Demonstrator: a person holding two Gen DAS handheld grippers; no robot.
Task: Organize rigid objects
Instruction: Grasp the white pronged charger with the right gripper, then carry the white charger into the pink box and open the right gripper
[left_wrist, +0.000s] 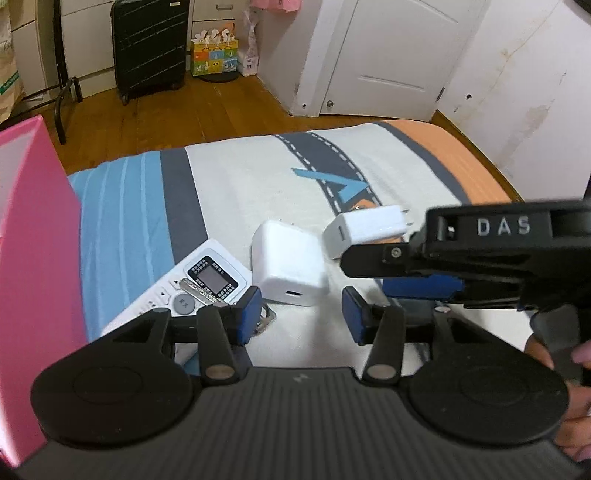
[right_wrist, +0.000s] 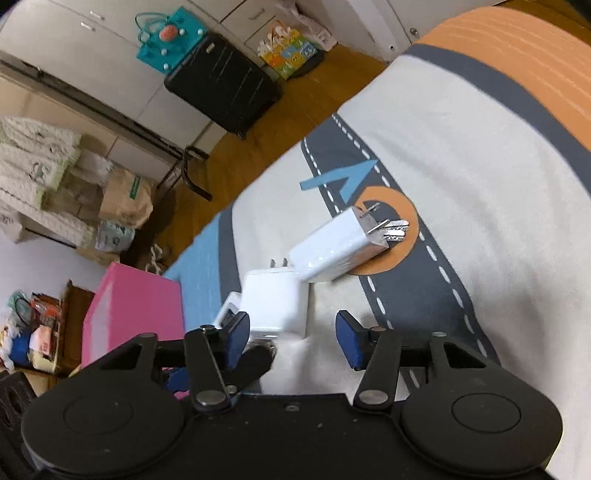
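Wooden floor (left_wrist: 207, 110), white door (left_wrist: 388, 55)

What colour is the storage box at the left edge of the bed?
Pink; the box shows best in the right wrist view.

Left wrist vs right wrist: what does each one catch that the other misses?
Only the left wrist view: the white remote with a key lying on it, the white door, and the right tongs seen from the side, open.

Only the right wrist view: keys by the long charger's prongs, the teal bag, stacked paper bags.

Both: square charger, long charger, pink box, black suitcase, patterned bedsheet. Both tongs empty.
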